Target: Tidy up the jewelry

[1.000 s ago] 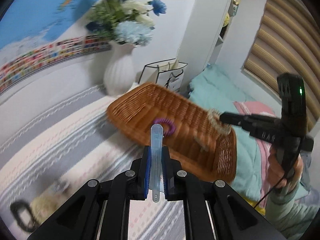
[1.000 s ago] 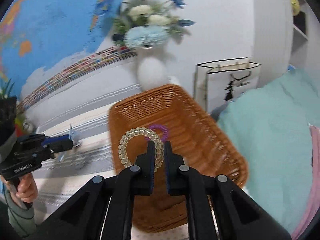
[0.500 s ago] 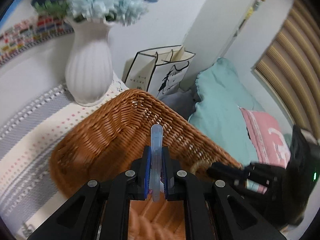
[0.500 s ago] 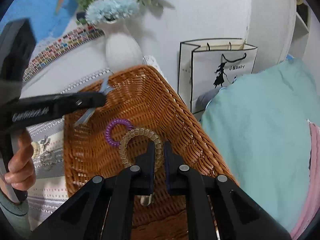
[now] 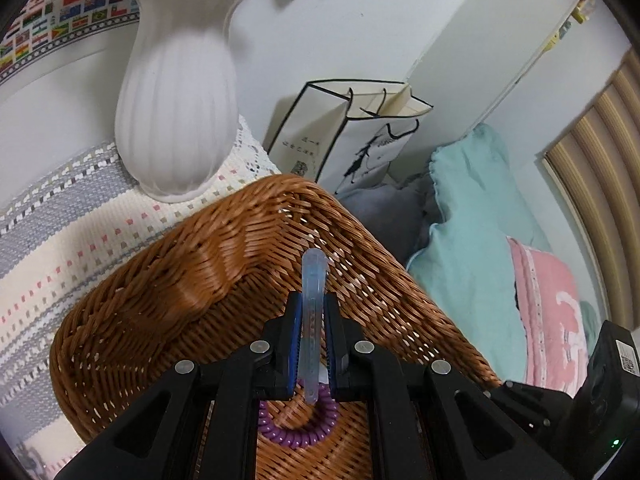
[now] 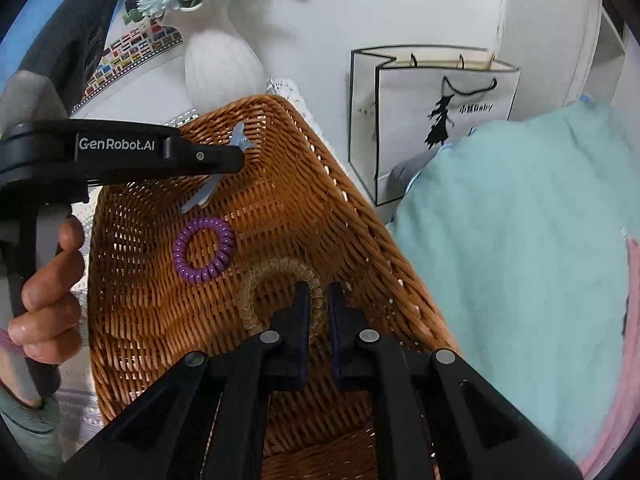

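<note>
A brown wicker basket (image 5: 168, 300) (image 6: 280, 200) stands on a striped cloth. My left gripper (image 5: 314, 300) is shut on a pale blue hair clip (image 5: 314, 280) and holds it over the basket's inside; the clip also shows in the right wrist view (image 6: 216, 176). A purple spiral hair tie (image 5: 296, 436) (image 6: 204, 250) lies on the basket floor below it. My right gripper (image 6: 318, 292) is shut on a clear beige spiral hair tie (image 6: 276, 276), held low inside the basket beside the purple one.
A white ribbed vase (image 5: 176, 120) with blue flowers stands on the cloth just behind the basket. A white paper bag (image 5: 348, 136) (image 6: 432, 112) stands behind it. A teal blanket (image 6: 520, 260) and pink pillow (image 5: 548, 312) lie on the right.
Both grippers have moved forward and down into the basket with their items. The left one came from the table's left side; the right one lowered its beige tie toward the basket floor.
</note>
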The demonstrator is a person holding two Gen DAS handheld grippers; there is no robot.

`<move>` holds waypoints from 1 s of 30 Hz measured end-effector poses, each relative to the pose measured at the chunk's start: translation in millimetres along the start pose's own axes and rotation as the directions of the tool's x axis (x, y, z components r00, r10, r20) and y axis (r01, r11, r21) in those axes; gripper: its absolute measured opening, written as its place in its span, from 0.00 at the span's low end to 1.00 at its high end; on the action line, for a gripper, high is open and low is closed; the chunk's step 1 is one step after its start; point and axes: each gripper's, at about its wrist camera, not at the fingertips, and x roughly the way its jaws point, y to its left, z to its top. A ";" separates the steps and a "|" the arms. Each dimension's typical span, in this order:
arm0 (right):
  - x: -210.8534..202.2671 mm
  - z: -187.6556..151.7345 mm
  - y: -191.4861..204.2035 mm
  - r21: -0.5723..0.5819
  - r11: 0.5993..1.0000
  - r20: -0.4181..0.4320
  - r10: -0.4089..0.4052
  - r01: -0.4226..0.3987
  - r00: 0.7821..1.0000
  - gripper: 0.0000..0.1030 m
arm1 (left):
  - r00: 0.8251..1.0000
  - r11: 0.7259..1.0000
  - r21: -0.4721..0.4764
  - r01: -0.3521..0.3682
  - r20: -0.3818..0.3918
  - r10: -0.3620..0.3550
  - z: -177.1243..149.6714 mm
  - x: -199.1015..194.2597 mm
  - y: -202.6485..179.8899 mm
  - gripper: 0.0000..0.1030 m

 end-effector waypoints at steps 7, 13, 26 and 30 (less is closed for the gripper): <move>-11.9 -6.8 -4.3 0.038 0.999 0.006 0.037 -0.038 0.999 0.12 | 0.998 0.999 0.031 0.027 0.051 -0.029 -10.6 -29.9 -2.9 0.42; -36.3 -15.2 9.8 0.028 0.998 0.047 0.061 -0.062 0.997 0.12 | 0.993 0.997 0.079 0.012 0.118 -0.021 -34.0 -76.4 -6.9 0.43; -86.1 -42.0 96.3 -0.082 0.985 0.131 0.160 -0.150 0.978 0.38 | 0.957 0.999 0.045 -0.001 0.291 -0.012 -139.9 -222.3 57.2 0.46; -88.2 -48.4 142.0 -0.161 0.973 0.132 0.186 -0.165 0.974 0.38 | 0.924 0.992 -0.023 -0.128 0.362 0.127 -179.6 -268.4 93.3 0.50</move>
